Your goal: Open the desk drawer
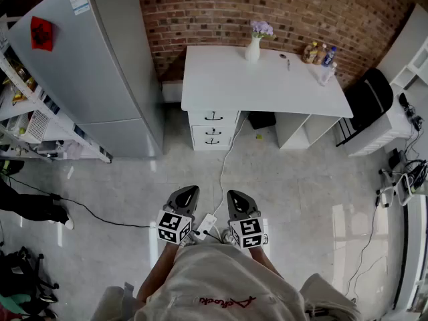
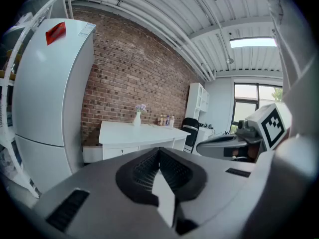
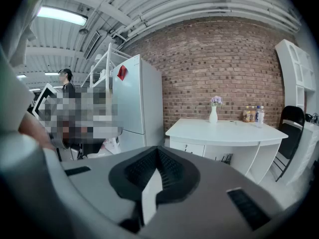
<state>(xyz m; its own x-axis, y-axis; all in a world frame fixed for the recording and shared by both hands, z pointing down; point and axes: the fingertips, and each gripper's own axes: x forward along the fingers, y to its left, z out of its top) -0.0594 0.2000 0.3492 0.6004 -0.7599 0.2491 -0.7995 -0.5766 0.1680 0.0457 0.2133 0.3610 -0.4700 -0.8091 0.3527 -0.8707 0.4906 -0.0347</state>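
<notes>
Your grey left gripper [image 1: 188, 194] and right gripper [image 1: 236, 198] lower centre, jaws together, empty, white three-drawer desk [image 1: 227, 79] upper centre, drawers [image 1: 213, 127] seemingly closed.

A white vase [image 1: 252, 49] is being flanked by a grey refrigerator [image 1: 93, 59] and bottles [image 1: 321, 53], while a black chair [image 1: 368, 99] is being kept near the bottles.

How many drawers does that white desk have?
3, stacked in one column under the white desk: top drawer, middle drawer, bottom drawer. All look shut; none seems hidden.
</notes>
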